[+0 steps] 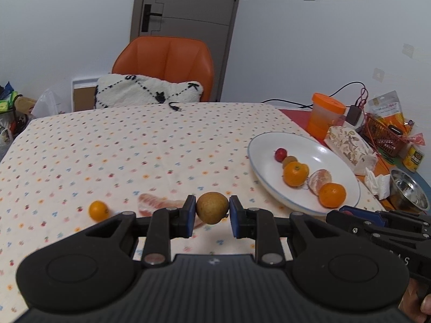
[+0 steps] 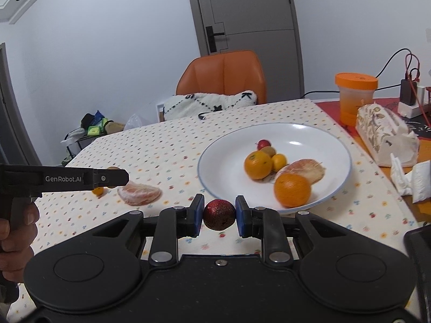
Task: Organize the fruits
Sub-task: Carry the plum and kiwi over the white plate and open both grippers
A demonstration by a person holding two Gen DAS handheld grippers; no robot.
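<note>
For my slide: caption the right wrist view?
Right gripper holds a dark red fruit near the white plate of oranges.

Brown fruit [image 1: 212, 207] clamped, red fruit [image 2: 219, 214] clamped, oranges [image 2: 292, 190] plated

steel bowl [image 1: 409, 196] cut off, small orange [image 2: 97, 190] half hidden by left claw [image 2: 113, 179]

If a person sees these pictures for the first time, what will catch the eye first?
Each gripper pinches a small fruit: the left gripper a brown round fruit, the right gripper a dark red fruit. Behind them, the white plate carries oranges, and a peeled citrus piece lies on the dotted tablecloth.
</note>
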